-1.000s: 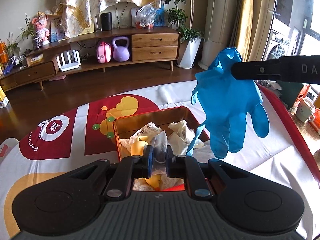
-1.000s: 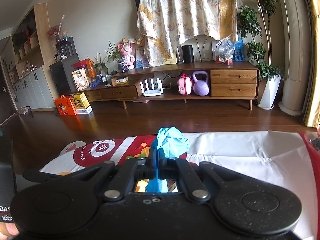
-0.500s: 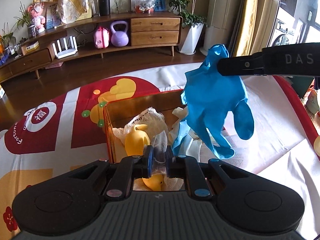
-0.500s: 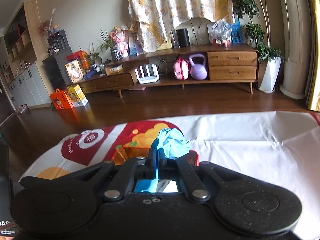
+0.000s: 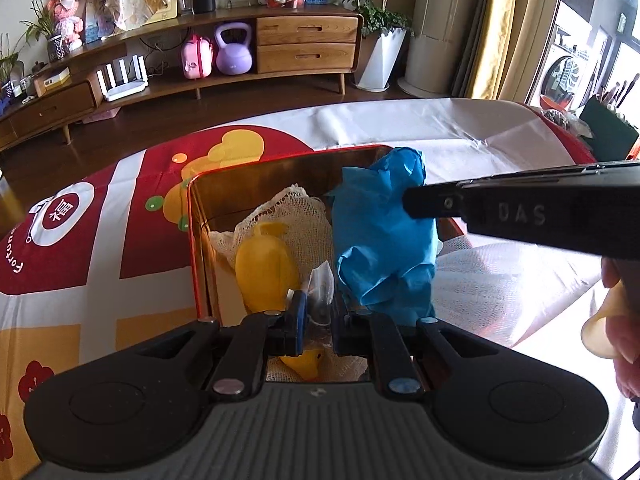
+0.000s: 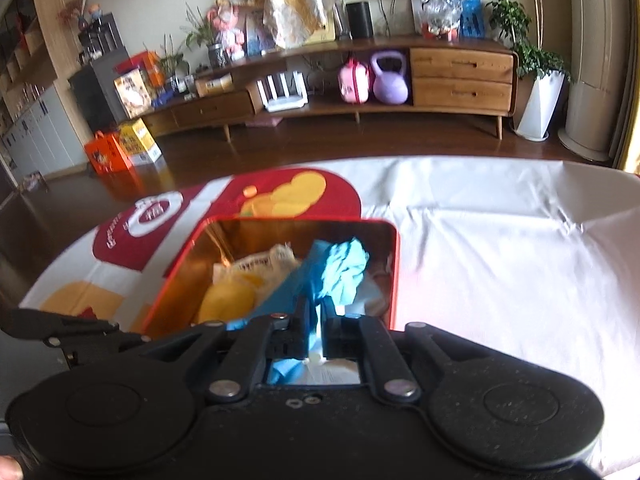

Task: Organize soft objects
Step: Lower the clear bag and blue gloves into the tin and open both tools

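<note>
A red tin box (image 5: 192, 216) (image 6: 176, 264) stands on the table and holds a yellow soft toy (image 5: 264, 268) (image 6: 228, 300) and white mesh cloth (image 5: 296, 216). My right gripper (image 6: 316, 316) is shut on a blue glove (image 5: 384, 240) (image 6: 340, 272) and holds it low inside the box; its arm shows in the left wrist view (image 5: 520, 216). My left gripper (image 5: 318, 312) is shut on a thin clear plastic piece (image 5: 322, 284) at the box's near edge.
The table wears a white and red printed cloth (image 5: 100, 240) (image 6: 500, 240). A white mesh sheet (image 5: 500, 292) lies right of the box. A wooden TV cabinet (image 6: 460, 76) and wood floor lie beyond. Clutter stands at the table's far right (image 5: 592, 120).
My right gripper has lowered the blue glove from above the table down into the red box, where it now crumples. My left gripper has tilted down over the box.
</note>
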